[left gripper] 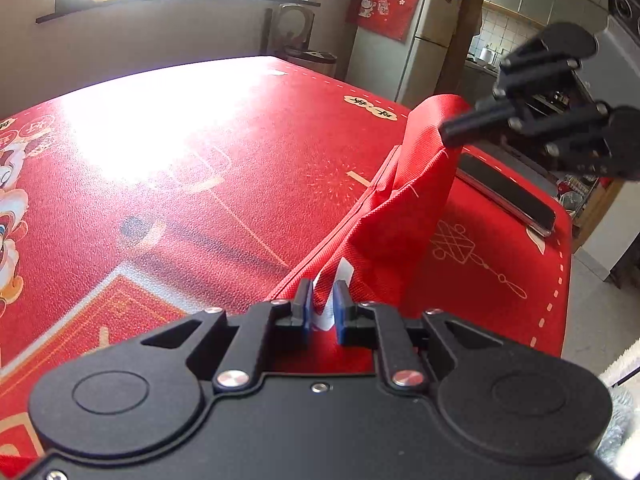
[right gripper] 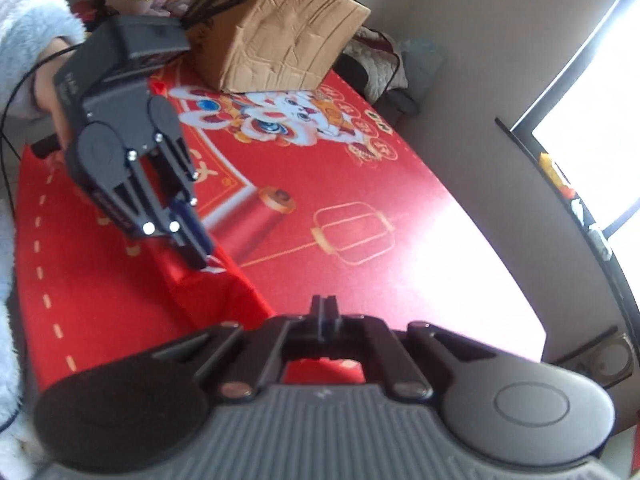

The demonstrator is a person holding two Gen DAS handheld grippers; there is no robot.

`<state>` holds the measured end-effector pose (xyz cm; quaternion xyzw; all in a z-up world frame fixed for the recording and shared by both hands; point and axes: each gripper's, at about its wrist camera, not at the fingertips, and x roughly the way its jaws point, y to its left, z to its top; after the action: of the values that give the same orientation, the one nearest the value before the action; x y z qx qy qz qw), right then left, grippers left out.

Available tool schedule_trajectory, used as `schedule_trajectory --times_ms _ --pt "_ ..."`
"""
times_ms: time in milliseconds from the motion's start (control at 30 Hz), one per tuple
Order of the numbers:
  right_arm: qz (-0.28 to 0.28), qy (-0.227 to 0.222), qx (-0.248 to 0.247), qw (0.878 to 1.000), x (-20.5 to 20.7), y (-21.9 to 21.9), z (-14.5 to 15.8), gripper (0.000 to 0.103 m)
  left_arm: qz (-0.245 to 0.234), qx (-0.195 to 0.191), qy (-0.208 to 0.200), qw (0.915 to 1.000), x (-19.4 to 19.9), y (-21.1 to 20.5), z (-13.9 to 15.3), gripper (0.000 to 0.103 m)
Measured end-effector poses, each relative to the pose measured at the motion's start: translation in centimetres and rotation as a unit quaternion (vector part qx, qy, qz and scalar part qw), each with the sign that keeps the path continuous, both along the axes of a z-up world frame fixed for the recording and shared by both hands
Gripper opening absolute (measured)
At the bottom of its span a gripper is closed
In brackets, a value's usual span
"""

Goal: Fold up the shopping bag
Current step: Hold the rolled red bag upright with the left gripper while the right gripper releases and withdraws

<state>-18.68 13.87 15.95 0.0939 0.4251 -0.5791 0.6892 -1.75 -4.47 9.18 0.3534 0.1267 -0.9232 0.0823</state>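
Observation:
The red woven shopping bag (left gripper: 400, 216) hangs stretched above the red table between both grippers. My left gripper (left gripper: 322, 306) is shut on its near corner; red fabric and a white tag sit between the blue pads. In the left wrist view my right gripper (left gripper: 450, 136) comes in from the upper right with its tips shut on the raised far corner of the bag. The right wrist view shows the right gripper (right gripper: 325, 308) with fingers pressed together, the bag (right gripper: 208, 292) sagging to the left, and the left gripper (right gripper: 200, 258) pinching its other end.
A red tablecloth (right gripper: 360, 200) with festive prints covers the table. A dark flat phone-like object (left gripper: 508, 192) lies near the table's right edge. A cardboard box (right gripper: 280, 36) stands at one end. A person's fuzzy pale sleeve (right gripper: 32, 20) is behind the left gripper.

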Motion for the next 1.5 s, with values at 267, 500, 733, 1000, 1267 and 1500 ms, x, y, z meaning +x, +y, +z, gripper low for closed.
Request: schedule_trajectory --times_ms 267,500,733,1000,1267,1500 --pt "-0.087 -0.130 -0.030 0.987 -4.1 -1.8 -3.3 0.000 0.002 0.014 -0.004 0.9999 -0.3 -0.3 0.0 0.013" --pt "-0.160 -0.226 0.017 0.961 -7.6 -4.3 -6.2 0.000 0.005 0.024 0.004 0.9997 -0.2 -0.6 -0.2 0.014" --pt "-0.195 -0.285 -0.010 0.938 -9.3 -3.0 -8.2 0.000 0.009 0.031 0.005 0.9995 -0.3 -0.8 -0.3 0.014" --pt "-0.221 -0.327 -0.150 0.906 -12.1 2.0 -2.7 0.005 0.009 0.039 0.000 0.9992 -0.2 -1.0 -0.4 0.014" --pt "-0.235 -0.231 -0.095 0.939 -8.7 0.9 -5.9 0.000 0.007 0.040 0.005 0.9992 -0.2 -1.0 -0.7 0.014" --pt "-0.294 -0.358 -0.057 0.884 -12.3 0.0 -8.8 0.000 0.011 0.050 0.014 0.9986 0.0 -1.4 -1.0 0.014"
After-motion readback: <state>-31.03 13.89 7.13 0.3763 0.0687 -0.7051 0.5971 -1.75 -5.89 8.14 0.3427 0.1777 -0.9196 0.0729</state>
